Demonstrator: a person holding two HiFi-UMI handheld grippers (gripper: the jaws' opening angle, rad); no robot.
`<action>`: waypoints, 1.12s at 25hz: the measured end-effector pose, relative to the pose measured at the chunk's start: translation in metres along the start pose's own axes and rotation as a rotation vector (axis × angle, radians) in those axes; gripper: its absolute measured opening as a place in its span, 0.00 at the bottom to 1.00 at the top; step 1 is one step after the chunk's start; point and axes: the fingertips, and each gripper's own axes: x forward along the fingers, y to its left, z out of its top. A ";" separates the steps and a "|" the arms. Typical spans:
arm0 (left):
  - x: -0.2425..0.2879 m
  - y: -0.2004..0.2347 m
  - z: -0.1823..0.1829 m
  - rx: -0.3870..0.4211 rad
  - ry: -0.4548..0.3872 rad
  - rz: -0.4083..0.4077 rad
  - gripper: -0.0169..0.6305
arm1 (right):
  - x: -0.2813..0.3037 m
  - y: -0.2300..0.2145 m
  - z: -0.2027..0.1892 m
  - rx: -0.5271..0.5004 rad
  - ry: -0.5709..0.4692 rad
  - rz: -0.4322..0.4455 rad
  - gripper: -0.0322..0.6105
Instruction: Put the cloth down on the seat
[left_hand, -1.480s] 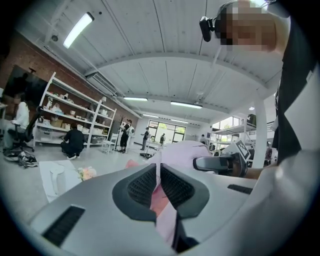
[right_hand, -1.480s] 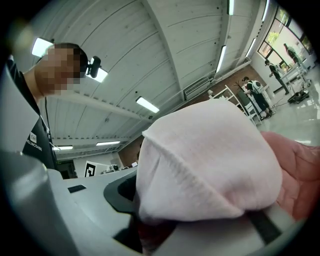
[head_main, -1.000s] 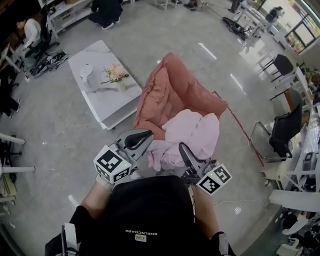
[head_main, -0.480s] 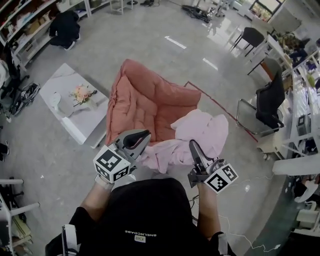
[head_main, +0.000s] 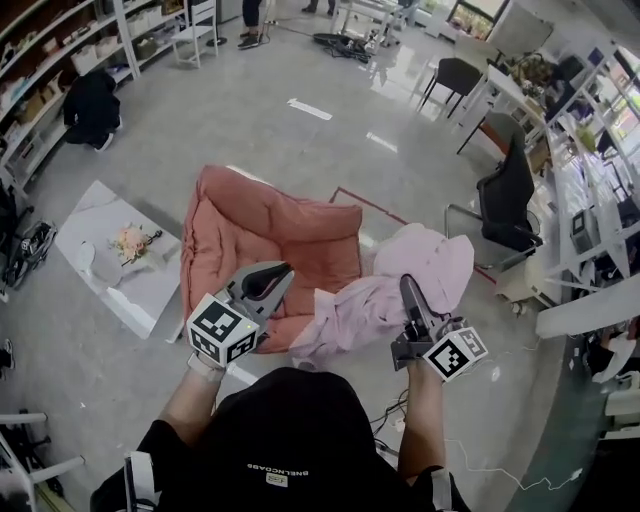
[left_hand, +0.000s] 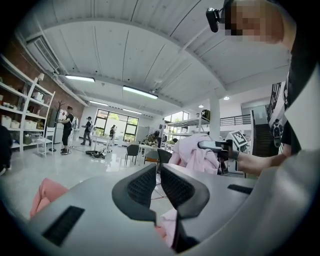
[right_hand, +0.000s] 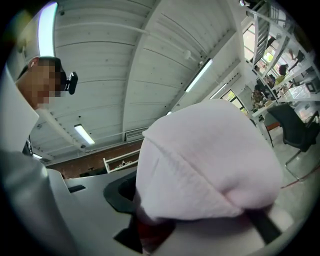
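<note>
Grey floor (head_main: 250, 130) bore the seat (head_main: 270, 230). Both forearms reached forward, level. The left gripper (head_main: 278, 272) pinched the cloth (head_main: 425, 268) edge; the right gripper (head_main: 408, 287) clamped its bulk.

The head camera is looking steeply down on the cloth (head_main: 420, 265) and the seat (head_main: 270, 230). The left gripper (head_main: 287, 268) camera is looking level across the room at that same cloth. The right gripper (head_main: 405, 281) camera is sitting very close to it.
</note>
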 end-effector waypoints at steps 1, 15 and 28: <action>0.007 0.001 0.002 0.005 -0.004 -0.003 0.05 | -0.001 -0.008 0.008 -0.008 -0.013 -0.011 0.33; 0.103 0.006 0.053 0.066 -0.051 -0.004 0.06 | 0.017 -0.097 0.137 -0.146 -0.116 -0.044 0.33; 0.168 0.054 0.074 0.086 -0.019 0.049 0.16 | 0.093 -0.156 0.185 -0.175 -0.113 -0.027 0.33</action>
